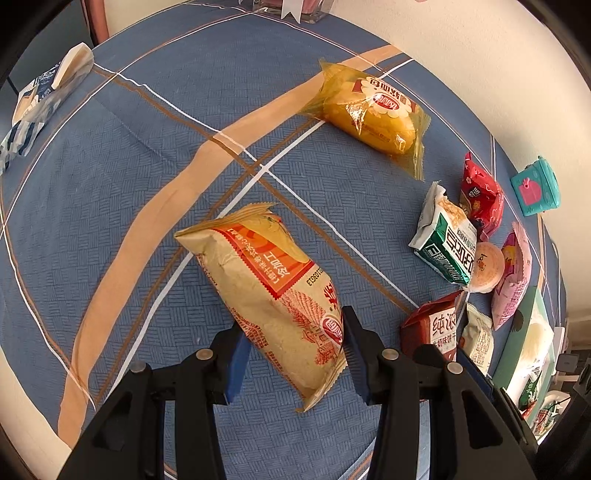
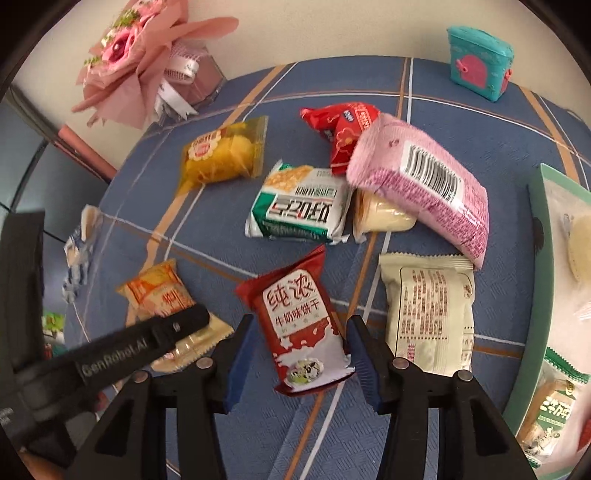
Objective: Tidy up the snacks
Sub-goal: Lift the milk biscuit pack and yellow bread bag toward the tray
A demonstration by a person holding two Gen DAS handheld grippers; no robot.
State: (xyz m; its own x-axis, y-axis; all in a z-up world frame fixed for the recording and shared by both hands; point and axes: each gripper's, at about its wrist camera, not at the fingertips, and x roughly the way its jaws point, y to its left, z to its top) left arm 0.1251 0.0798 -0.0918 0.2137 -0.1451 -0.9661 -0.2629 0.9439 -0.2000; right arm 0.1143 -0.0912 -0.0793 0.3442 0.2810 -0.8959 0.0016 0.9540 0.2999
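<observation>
- Snacks lie on our blue tabletop (image 1: 122, 177).
- Our left gripper (image 1: 293, 356), pointing steeply down, clamps its fingers on the tan packet (image 1: 273, 295), running lengthwise away from us.
- Our right gripper (image 2: 299, 350) points down, fingers parted beside the red biscuit packet (image 2: 301, 321), not pressing.

blue plaid tablecloth (image 2: 207, 258) beneath the gripper — cream wall (image 2: 332, 26) beyond it, pink bouquet (image 2: 140, 62) far left.

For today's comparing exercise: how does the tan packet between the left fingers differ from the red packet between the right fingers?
The tan packet is paper-coloured with orange print; the red packet is dark red with a white label. The tan packet looks longer and plumper than the red packet. The left fingers press on the tan packet; the right fingers stand apart from the red packet. Both lie on the blue tablecloth.
</observation>
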